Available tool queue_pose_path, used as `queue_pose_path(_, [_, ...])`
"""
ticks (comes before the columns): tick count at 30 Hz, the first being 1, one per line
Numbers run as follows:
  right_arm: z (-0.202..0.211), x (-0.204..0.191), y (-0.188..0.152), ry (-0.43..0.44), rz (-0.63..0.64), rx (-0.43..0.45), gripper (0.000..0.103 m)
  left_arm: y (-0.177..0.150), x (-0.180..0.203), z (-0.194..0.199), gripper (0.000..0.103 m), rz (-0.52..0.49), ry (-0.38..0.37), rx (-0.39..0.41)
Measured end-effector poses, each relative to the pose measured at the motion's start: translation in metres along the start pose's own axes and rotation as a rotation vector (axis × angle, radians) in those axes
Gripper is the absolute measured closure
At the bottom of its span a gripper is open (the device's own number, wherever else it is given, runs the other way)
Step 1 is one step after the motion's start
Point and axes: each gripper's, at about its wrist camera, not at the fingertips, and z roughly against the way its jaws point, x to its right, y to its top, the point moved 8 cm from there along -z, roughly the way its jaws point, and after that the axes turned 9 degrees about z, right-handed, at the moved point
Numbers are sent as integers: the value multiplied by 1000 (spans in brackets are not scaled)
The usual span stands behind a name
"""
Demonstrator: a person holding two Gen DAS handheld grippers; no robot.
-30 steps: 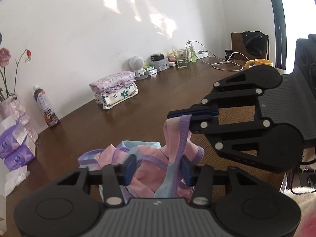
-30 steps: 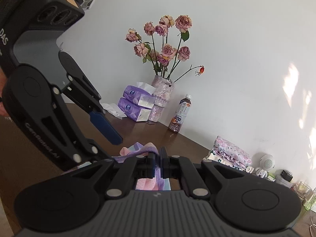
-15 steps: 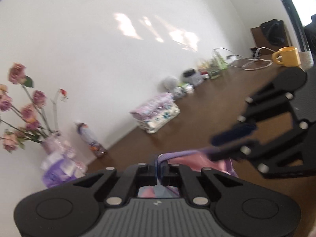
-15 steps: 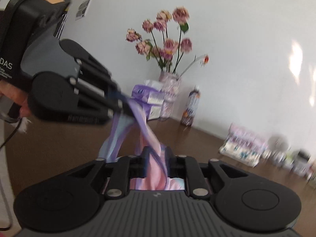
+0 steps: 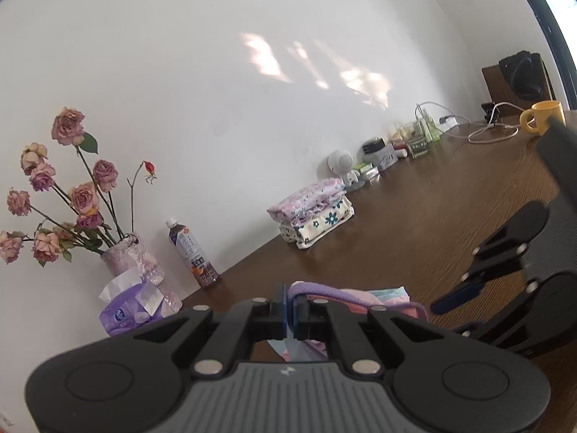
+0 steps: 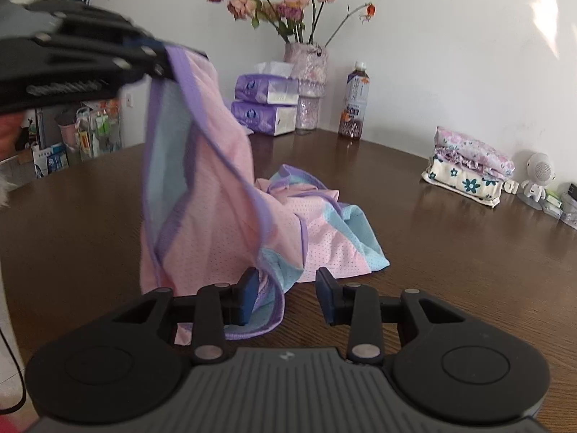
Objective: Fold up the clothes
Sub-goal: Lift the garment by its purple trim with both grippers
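Over the brown bench (image 6: 450, 238), my left gripper (image 6: 164, 63) pinches the pink mesh garment's (image 6: 216, 195) purple trim, while my right gripper (image 6: 286, 297) gapes empty.

A vase of dried pink roses (image 6: 305, 59) stands by the white wall on the brown wooden bench (image 6: 450, 238). Two purple tissue packs (image 6: 265, 108) lie stacked just beside it, and a dark drink bottle (image 6: 355, 103) stands near its other side. Farther along the wall are a small white robot figure (image 6: 537, 176) and a yellow mug (image 5: 544, 122) near white cables (image 5: 490, 133).
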Motion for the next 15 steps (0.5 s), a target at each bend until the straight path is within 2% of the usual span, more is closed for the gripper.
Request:
queue_pose_path(2, [-4, 0, 3, -3, -10, -8, 98, 2, -2, 8, 101, -5, 16, 21])
queue_pose_path(4, [-4, 3, 9, -24, -16, -4, 100, 1, -7, 12, 101, -24, 50, 26])
queue_pose_path(9, [24, 40, 50, -208, 42, 84, 100, 2, -26, 4, 101, -32, 142, 22])
queue_pose_path(13, [55, 63, 94, -333, 111, 180, 100, 21, -35, -3, 101, -15, 184, 65])
queue_pose_path(15, [68, 68, 109, -347, 125, 215, 100, 32, -39, -6, 101, 1, 196, 90])
